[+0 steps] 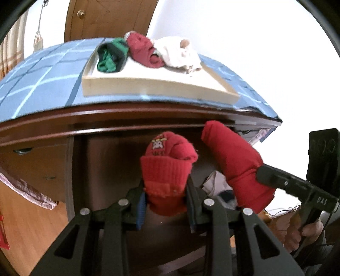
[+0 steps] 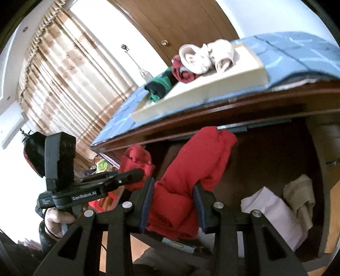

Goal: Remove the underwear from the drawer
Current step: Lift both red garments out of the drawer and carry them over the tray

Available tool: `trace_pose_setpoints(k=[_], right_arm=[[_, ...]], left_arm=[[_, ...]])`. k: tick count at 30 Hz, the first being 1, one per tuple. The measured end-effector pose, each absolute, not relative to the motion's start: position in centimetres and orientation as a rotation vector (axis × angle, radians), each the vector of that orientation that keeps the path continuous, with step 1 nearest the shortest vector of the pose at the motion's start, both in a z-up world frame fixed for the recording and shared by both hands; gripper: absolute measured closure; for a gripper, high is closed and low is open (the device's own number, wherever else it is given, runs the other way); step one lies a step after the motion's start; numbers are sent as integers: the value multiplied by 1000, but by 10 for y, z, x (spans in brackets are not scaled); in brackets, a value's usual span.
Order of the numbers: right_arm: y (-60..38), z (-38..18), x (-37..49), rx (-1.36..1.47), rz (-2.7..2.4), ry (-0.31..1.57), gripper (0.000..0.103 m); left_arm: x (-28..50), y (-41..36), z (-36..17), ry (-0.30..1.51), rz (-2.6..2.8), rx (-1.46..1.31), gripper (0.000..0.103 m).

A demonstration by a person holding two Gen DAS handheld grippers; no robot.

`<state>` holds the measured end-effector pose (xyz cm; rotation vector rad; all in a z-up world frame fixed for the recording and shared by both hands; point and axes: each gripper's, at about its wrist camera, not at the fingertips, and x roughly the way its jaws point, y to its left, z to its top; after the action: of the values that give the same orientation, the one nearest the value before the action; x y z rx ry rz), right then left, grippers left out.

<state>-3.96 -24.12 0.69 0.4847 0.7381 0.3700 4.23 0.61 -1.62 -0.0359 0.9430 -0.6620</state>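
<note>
Red underwear, ribbed: a rolled bundle with a ribbed band and a small embroidered crest (image 1: 167, 167), held up in front of the open drawer, below the dresser's top edge.
Red underwear, plain: a longer smooth roll (image 2: 187, 186), also lifted clear of the drawer interior — just beside the ribbed one, apart from it.
Left gripper (image 1: 166, 201): clenched on the ribbed bundle, pads pressing both sides of its lower end.
Right gripper (image 2: 173, 206): grasping the plain roll, which sits between the blue pads; pads against the cloth.
Hands: a hand (image 1: 306, 231) wraps the right gripper's handle; another (image 2: 57, 220) holds the left one.
Drawer (image 2: 276, 152): open, dark wood inside; a white folded cloth (image 2: 274, 214) and a beige piece (image 2: 301, 195) lie in it.
Tray (image 1: 148, 85): cream, shallow, on the dresser top — holds green (image 1: 110, 56), dark red (image 1: 142, 52) and white (image 1: 178, 53) garments.
Blue checked cloth (image 1: 42, 85): covers the dresser top, under the tray.
Background: brown door (image 1: 110, 19), striped curtain (image 2: 63, 74).
</note>
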Motion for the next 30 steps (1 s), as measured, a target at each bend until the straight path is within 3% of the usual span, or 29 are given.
trace_pose_setpoints(k=[17,30], right_arm=[[-251,81,-53,434,391,565,65],[-228,121,-10,332,458,474,65]], left_arm=[[36,11,45,785,-686,-22,73],[70,14,77,698,-637,-29,73]])
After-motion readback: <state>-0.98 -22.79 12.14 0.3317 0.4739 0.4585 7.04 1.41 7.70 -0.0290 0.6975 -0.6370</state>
